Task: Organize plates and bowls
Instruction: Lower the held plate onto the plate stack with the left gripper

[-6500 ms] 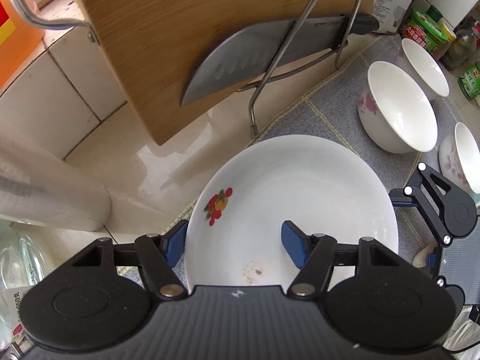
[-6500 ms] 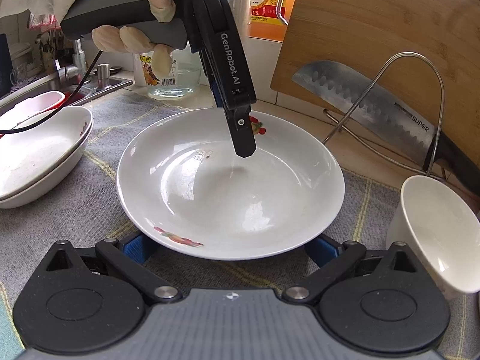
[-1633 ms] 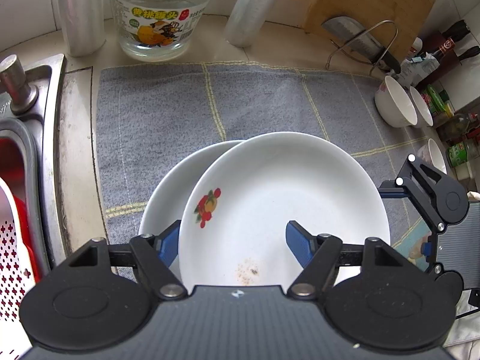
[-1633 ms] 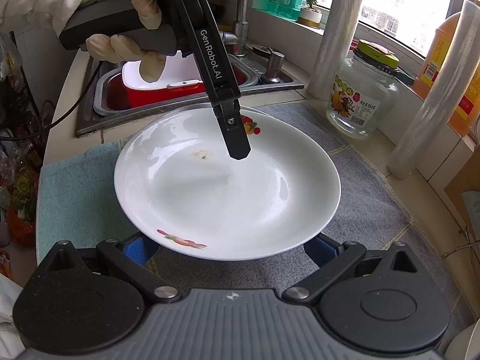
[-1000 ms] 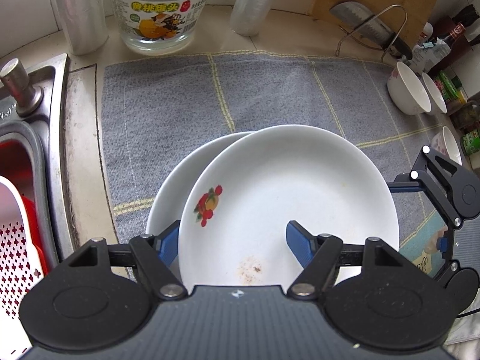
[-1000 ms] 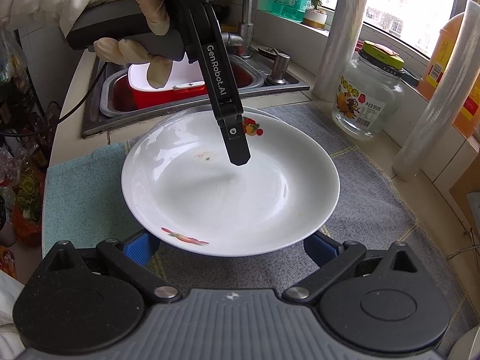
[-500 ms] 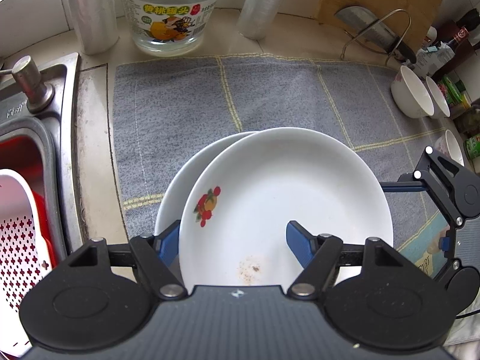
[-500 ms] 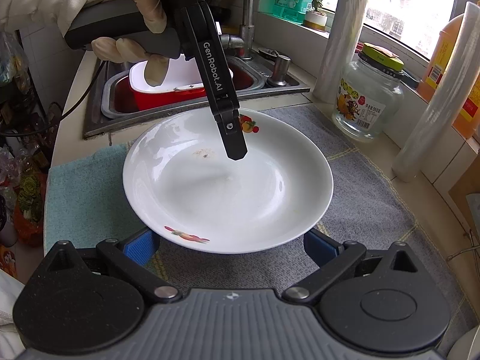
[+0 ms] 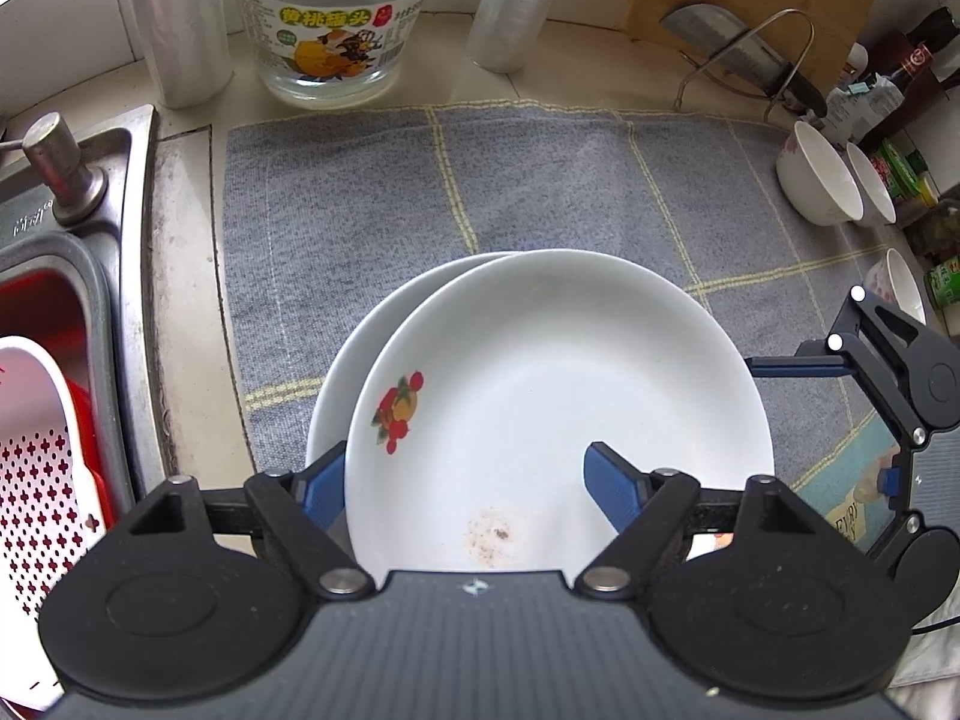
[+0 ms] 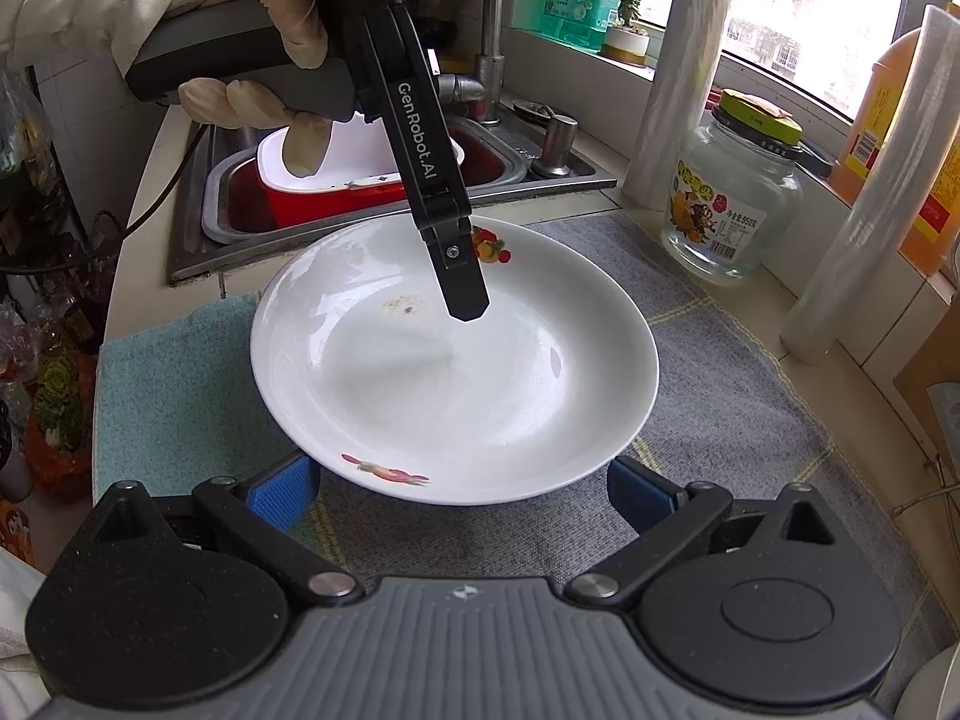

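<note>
Your left gripper had just been opening, the fruit-print plate loose between its fingers atop another plate near the grey mat's front edge. Your right gripper stood apart beside it. Three bowls crowded the mat's right edge; the sink bordered its left.

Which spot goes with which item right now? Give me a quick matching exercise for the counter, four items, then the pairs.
1 fruit-print plate
2 glass jar
3 cleaver
4 white colander

A in the sink
B on the wire rack
C over the lower plate
D behind the grey mat, between two film rolls

Pairs: 1-C, 2-D, 3-B, 4-A
</note>
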Demonstrator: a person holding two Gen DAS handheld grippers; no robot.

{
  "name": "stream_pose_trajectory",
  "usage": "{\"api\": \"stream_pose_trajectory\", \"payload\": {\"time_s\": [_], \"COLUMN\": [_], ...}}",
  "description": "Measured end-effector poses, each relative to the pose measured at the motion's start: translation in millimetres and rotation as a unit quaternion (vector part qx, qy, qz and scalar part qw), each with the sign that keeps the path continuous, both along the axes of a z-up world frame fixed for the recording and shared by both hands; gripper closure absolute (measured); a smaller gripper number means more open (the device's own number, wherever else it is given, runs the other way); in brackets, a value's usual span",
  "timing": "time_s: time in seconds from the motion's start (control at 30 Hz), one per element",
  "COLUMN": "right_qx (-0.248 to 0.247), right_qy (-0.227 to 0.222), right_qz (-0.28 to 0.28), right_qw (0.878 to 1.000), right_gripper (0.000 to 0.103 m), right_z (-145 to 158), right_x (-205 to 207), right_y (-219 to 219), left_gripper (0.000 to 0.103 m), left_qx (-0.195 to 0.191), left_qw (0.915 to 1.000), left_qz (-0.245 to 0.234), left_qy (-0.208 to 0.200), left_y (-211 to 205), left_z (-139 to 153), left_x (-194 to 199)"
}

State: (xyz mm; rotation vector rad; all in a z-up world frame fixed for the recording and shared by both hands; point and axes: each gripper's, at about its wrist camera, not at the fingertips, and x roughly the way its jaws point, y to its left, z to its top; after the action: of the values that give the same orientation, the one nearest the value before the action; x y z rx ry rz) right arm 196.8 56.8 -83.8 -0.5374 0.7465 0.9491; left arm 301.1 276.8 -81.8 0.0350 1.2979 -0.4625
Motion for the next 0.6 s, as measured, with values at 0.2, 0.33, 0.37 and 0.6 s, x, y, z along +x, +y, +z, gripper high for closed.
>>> {"api": "stream_pose_trajectory", "payload": {"time_s": [0.2,0.33,0.37,0.6], "right_qx": [0.001,0.003,0.003,0.009], "right_qy": [0.001,0.003,0.002,0.010], "right_qz": [-0.001,-0.001,0.000,-0.001], "right_qw": [1.000,1.000,1.000,1.000], "right_gripper": [0.000,0.000,0.000,0.000], "right_z": [-0.1,-0.7,-1.0,-2.3], "right_x": [0.1,0.3,0.2,1.5], "right_y": [-0.1,0.8,1.2,1.1], "left_gripper": [0.023,0.023,0.023,0.023], "left_qx": [0.029,0.034,0.034,0.043], "left_qw": [0.9995,0.9994,0.9994,0.9987], "left_qz": [-0.007,0.000,0.002,0.017], "left_qy": [0.007,0.010,0.010,0.024], "left_y": [-5.8,-5.0,-5.0,-6.1], "left_z": [2.3,3.1,3.4,4.9], "left_x": [-2.9,-4.5,-4.9,-5.1]}}
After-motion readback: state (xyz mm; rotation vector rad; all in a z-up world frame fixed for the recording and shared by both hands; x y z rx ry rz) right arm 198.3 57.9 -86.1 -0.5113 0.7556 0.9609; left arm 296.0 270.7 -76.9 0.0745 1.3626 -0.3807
